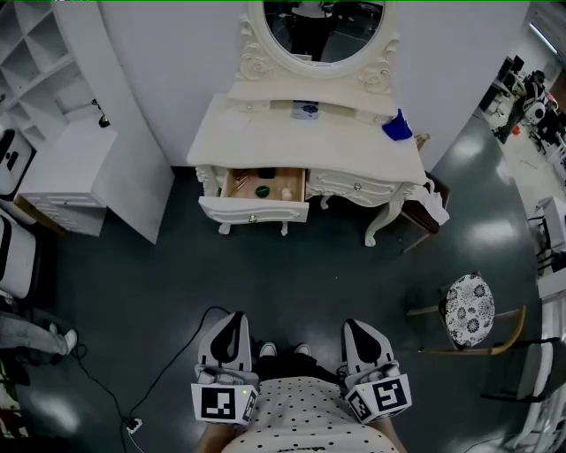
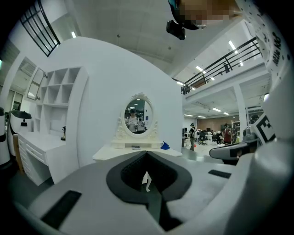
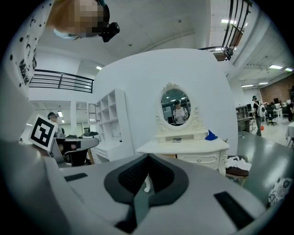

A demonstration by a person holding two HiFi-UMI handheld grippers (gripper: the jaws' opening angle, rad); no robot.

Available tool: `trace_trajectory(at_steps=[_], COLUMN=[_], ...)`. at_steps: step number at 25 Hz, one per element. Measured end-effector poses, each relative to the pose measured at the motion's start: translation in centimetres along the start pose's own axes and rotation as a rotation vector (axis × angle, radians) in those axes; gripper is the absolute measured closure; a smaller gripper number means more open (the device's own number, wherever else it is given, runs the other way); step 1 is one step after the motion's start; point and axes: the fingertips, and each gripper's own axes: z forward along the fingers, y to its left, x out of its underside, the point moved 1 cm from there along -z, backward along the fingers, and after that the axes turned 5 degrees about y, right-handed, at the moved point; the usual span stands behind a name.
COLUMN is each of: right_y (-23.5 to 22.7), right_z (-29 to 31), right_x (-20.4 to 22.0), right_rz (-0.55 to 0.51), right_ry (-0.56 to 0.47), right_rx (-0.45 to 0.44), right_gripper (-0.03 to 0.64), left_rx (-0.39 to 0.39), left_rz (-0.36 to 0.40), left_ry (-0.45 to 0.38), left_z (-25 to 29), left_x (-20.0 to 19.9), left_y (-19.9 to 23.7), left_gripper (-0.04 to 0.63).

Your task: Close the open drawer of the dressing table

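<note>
Two tongs sit low at the near edge of the head view: left tongs (image 1: 233, 320) and right tongs (image 1: 357, 327). Each has a smooth white plastic shell and a cube printed with black-and-white square markers. In both gripper views the dark ribbed pads are pressed together at the tips, with nothing pinched between them. Both point roughly level toward the bench (image 1: 265, 133), which stands well apart across a dark, glossy floor (image 1: 292, 274).

The bench is cream-white, with carved scrolls, curved legs and a smooth flat top against a white wall. An oval mirror (image 1: 323, 26) in an ornate frame rises from its back.

The drawer (image 1: 254, 211) is on the left side of the bench front and is pulled out. It has a curved white front panel with a small knob and a bare wooden interior. A small round green item (image 1: 263, 190) lies inside. The neighbouring right drawer (image 1: 356, 186) is flush with the front.

A crumpled blue item (image 1: 397, 128) rests on the right end of the top. A chair (image 1: 469, 308) with a round patterned seat stands to the right
</note>
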Motion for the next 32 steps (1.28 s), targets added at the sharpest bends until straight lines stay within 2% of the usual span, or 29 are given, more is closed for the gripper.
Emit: trace_trajectory(at_steps=[7,13,19,25,32], right_y=[-1.9,-3.0,-3.5,-3.7,-3.9], right_z=[-0.6,0.6,5.3,11.0,14.3], right_x=[0.7,1.0,-0.5,-4.4,-6.0], right_rz=[-0.004,0.017,0.000,0.002,0.035], right_ry=[-0.008,0.016,0.014,-0.018,-0.026], right_rx=[-0.016,-0.010,0.018,0.053,0.084], right_gripper=[0.609,0.609,0.609,0.609,0.609], left_rx=[-0.023,-0.031,-0.017,0.001,0.027], left_rz=[-0.010,-0.014,-0.013,0.000,0.015], left_ry=[-0.008,0.000,-0.010,-0.035,-0.019], left_z=[0.9,2.4,6.7,11.7,15.3], left_x=[0.8,0.8,-0.3,-3.4,-4.4], left_y=[-1.1,-0.2,3.0,7.7,10.5], left_gripper=[0.586,0.586,0.586,0.586,0.586])
